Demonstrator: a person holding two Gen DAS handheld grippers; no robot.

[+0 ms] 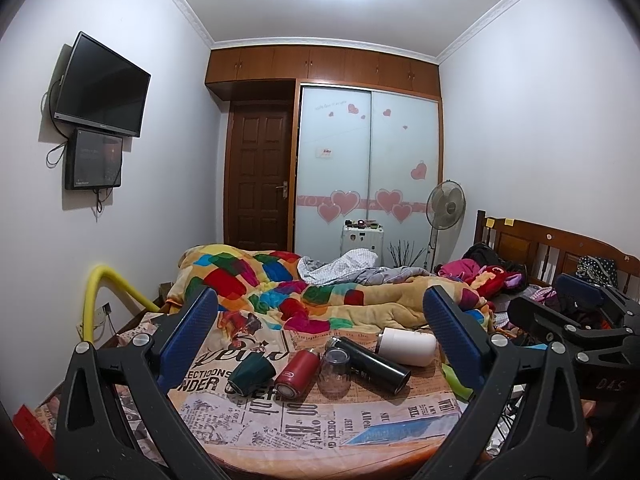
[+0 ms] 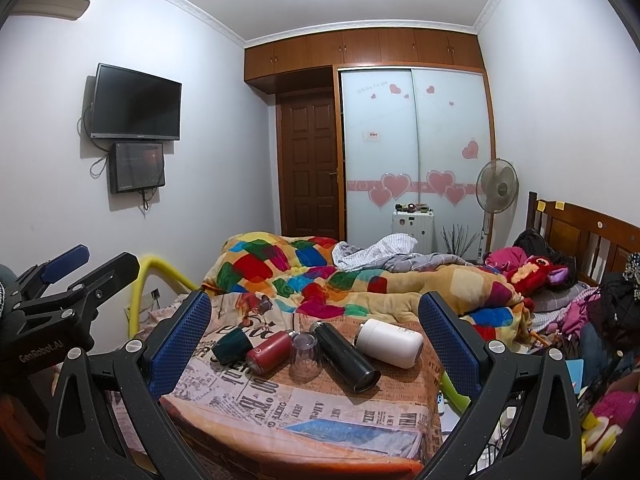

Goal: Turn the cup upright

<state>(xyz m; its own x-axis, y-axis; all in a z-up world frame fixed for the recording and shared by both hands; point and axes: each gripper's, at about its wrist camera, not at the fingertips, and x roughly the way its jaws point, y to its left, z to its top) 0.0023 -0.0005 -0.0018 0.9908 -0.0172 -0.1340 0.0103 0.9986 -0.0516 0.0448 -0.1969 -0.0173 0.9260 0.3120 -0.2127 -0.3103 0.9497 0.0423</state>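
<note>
Left tongs point(image 1: 320, 340) wide open, nothing between the blue pads. Right tongs point(image 2: 314, 338) same: open, empty. Each shows at the edge of the other's view; "GenRobot.AI" is printed on the left unit's body in the right view.

Both hover over a small counter point(image 1: 320, 432) covered in a newspaper-print cloth. Legible fragments include "OKEY", "JERRY" and "Allen", most of it upside down.

Five vessels lie in a row across the counter, left to right:
- green cup point(image 1: 252, 374), dark teal, on its side, mouth tipped down toward the left
- red flask point(image 1: 297, 374) on its side, base toward camera, small white label unreadable
- clear cup point(image 1: 336, 372) point(image 2: 305, 354), faceted glass, looks inverted with the base up
- black flask point(image 1: 370, 362) lying diagonal, touching the clear cup
- white flask point(image 1: 406, 346) on its side at the far right

The row sits ahead of and below both tongs, framed between the fingers, with no contact. The clear cup is near centre in both views.

Behind the counter: a bed with a patchwork quilt point(image 1: 280, 280), then a wardrobe point(image 1: 368, 168) with heart stickers, a fan point(image 1: 445, 204) and a wall TV point(image 1: 100, 86).
</note>
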